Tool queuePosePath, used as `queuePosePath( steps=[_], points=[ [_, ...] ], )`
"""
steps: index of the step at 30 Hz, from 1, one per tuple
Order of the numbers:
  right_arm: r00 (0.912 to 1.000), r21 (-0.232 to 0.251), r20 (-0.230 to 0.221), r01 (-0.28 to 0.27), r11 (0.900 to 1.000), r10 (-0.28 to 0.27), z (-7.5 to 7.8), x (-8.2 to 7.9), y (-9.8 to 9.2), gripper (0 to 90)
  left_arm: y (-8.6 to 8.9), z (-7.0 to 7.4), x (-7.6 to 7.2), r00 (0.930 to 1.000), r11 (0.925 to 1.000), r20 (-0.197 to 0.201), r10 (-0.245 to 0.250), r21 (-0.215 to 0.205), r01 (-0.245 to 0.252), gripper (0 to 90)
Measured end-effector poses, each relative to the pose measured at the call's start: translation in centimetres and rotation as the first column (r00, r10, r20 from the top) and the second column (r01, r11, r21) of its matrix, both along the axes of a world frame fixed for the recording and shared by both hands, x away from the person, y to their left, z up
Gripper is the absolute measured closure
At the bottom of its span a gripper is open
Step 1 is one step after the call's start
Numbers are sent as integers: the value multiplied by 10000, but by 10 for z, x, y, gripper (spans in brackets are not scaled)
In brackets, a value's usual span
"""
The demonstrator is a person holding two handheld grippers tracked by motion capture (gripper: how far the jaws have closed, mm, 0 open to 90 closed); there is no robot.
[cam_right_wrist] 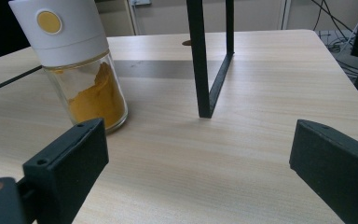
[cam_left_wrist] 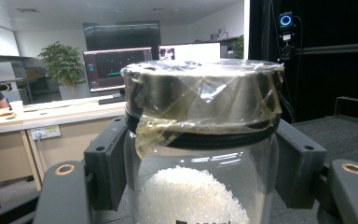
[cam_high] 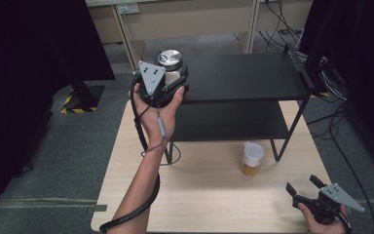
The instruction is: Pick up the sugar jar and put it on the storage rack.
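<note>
A glass jar (cam_left_wrist: 200, 154) of white granules, its metal lid (cam_high: 169, 58) wrapped in clear tape, is clamped between the jaws of my left gripper (cam_high: 174, 78) above the left end of the black shelf's top board (cam_high: 243, 75). In the left gripper view both black pads press the jar's sides just below the lid. My right gripper (cam_high: 303, 187) rests low at the table's front right corner, jaws wide apart with nothing between them. A white-capped spice jar (cam_right_wrist: 81, 70) with orange powder (cam_high: 251, 158) stands on the table ahead and left of it.
The black two-tier shelf stands on the back half of the wooden table (cam_high: 199, 195); its front right leg (cam_right_wrist: 200, 60) rises just beyond my right gripper. Cables (cam_high: 341, 141) trail on the floor at the right. Dark curtains flank both sides.
</note>
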State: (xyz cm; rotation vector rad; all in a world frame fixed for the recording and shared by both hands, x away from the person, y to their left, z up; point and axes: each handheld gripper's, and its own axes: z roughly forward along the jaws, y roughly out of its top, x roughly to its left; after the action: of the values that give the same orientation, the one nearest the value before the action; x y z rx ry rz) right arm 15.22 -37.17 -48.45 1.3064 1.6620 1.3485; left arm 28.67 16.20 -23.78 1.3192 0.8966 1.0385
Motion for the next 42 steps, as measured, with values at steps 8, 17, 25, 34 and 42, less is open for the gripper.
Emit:
queuePosePath(
  steps=[8, 17, 25, 34, 42],
  points=[
    [10000, 7, -6, -6, 10000, 6, 0, 0, 0, 46, 0, -1, 4, 9999, 10000, -123, -29, -78, 28, 312],
    [10000, -46, -9, -19, 10000, 19, 0, 0, 0, 47, 1, -2, 8, 9997, 9996, -252, -58, -290, 51, 312],
    [10000, -37, -14, 11, 10000, -11, 0, 0, 1, 48, 6, 2, 10, 9985, 9988, -508, -217, -456, 194, 310],
    [10000, 44, -17, 49, 10000, -49, 0, 0, 0, 48, 6, 2, 10, 9984, 9989, -527, -226, -421, 204, 307],
    [10000, 153, -49, 60, 9999, -60, 0, 0, -1, 48, 4, -2, 8, 9999, 9995, -148, -84, -318, 79, 183]
  ],
)
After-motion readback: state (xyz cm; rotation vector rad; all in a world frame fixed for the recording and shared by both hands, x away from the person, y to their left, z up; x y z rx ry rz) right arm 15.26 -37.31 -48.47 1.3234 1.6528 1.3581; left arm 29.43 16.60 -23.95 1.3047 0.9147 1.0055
